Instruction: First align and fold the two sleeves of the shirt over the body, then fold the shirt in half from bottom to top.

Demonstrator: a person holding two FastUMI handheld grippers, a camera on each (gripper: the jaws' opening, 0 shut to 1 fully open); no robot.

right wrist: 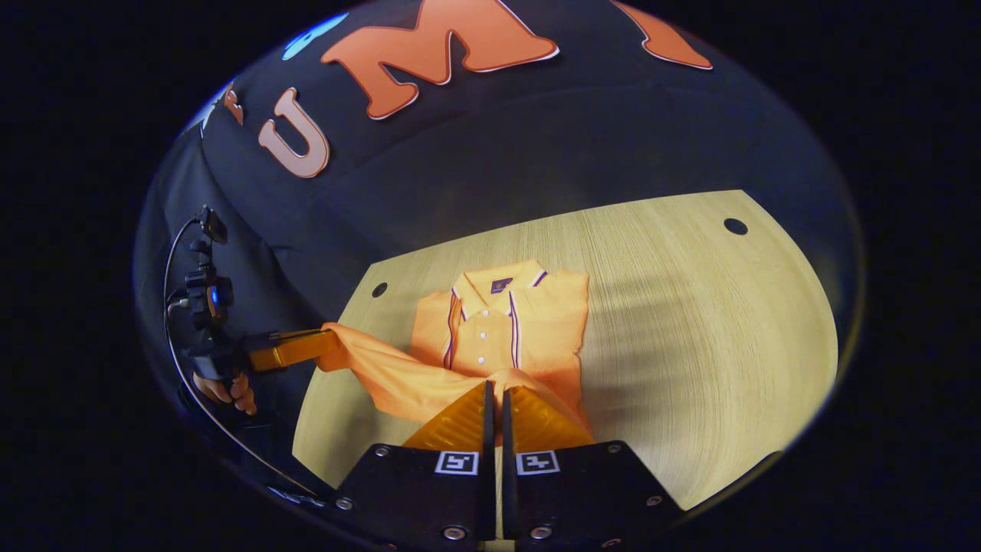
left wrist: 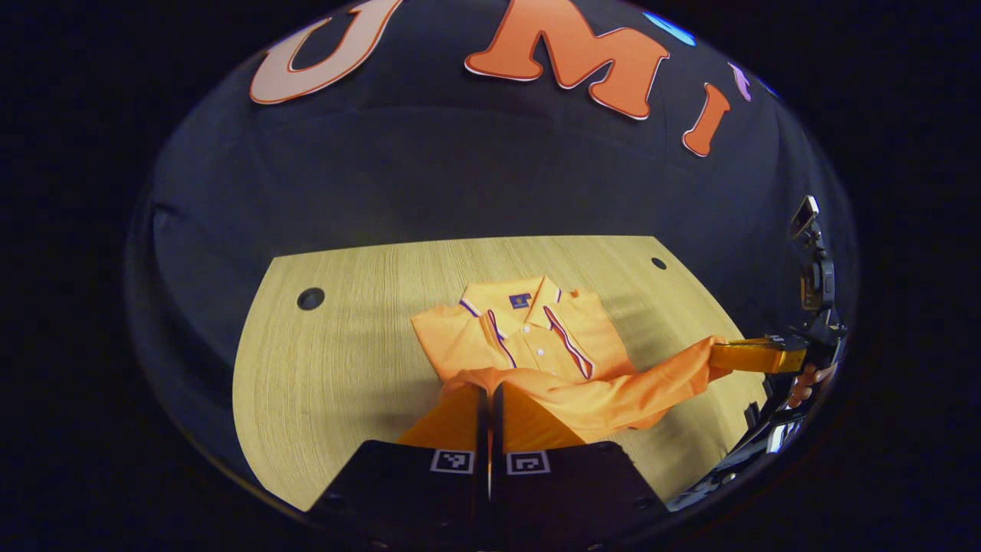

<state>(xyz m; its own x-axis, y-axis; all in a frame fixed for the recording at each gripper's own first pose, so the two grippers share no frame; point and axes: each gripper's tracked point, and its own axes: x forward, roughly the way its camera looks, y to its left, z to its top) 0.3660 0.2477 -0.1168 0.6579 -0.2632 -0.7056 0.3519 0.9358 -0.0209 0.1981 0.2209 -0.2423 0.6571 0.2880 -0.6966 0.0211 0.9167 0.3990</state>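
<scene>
Shirt [left wrist: 529, 337] is lying collar-away on the wooden table [left wrist: 345, 360], its near hem lifting off the surface. Left gripper [left wrist: 490, 395] and right gripper [right wrist: 494, 391] are each pinching that hem at opposite corners, fingers closed on the cloth.

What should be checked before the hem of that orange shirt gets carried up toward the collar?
1. Left gripper: jaws closed on the shirt hem: ok.
2. Right gripper: jaws closed on the hem: ok.
3. Hem raised off the table between both grippers: ok.
4. Collar lying flat, buttons facing up: ok.
5. Sleeves folded over the body: cannot tell, the raised cloth covers that part.
6. Hem stretched without sag: not ok, it droops between the grippers.
</scene>
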